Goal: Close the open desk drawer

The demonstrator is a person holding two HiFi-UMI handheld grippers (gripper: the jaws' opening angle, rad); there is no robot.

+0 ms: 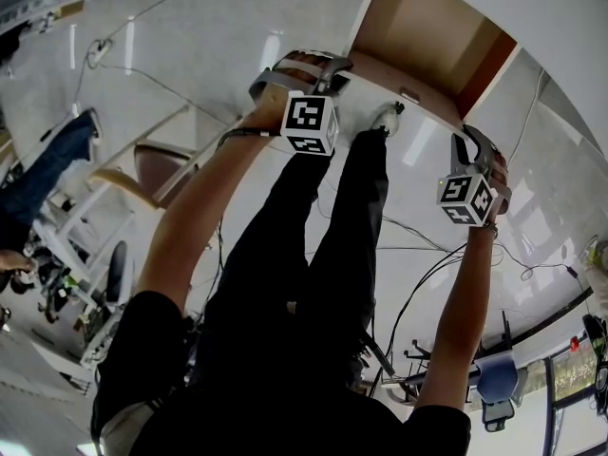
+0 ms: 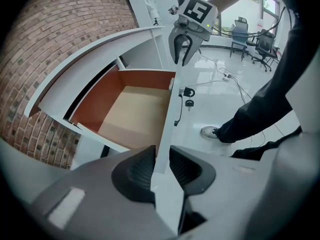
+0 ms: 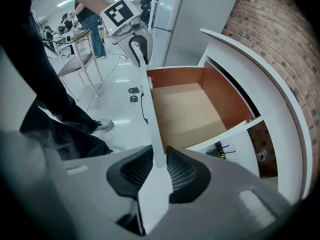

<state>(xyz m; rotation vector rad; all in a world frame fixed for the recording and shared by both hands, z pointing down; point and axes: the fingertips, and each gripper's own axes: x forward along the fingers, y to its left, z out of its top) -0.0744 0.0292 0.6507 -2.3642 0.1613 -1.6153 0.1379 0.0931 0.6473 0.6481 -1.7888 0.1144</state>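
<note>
Now, left grip: left gripper (image 2: 161, 156), fingers (image 2: 137, 171) closed on the thin top edge of the drawer front (image 2: 169, 109), at one end.
Right grip: right gripper (image 3: 160, 159), fingers (image 3: 182, 171) clamped on the same edge at the other end, well apart from the left.
Drawer: drawer (image 2: 135, 109) pulled well out of the white bench (image 2: 90, 59); empty, red-brown walls, tan bottom.
Handling: looks like stiff board, probably light since it's empty; should slide rather than lift.
Risk: painted front looks smooth, so a pinch alone may slip; an uneven push could skew it in its opening.
Hold: top edge at both ends seems fine; pushing evenly toward the bench is the likely way.
Keys: keys (image 2: 187, 91) hang on the outer face between the grippers; keep clear.
Person: legs and shoe (image 2: 210, 131) just beside the front.
Floor: floor (image 2: 215, 79) glossy white, cables across it.
Room: brick wall (image 2: 60, 24) behind the bench; office chairs (image 2: 260, 44) by windows far off.
</note>
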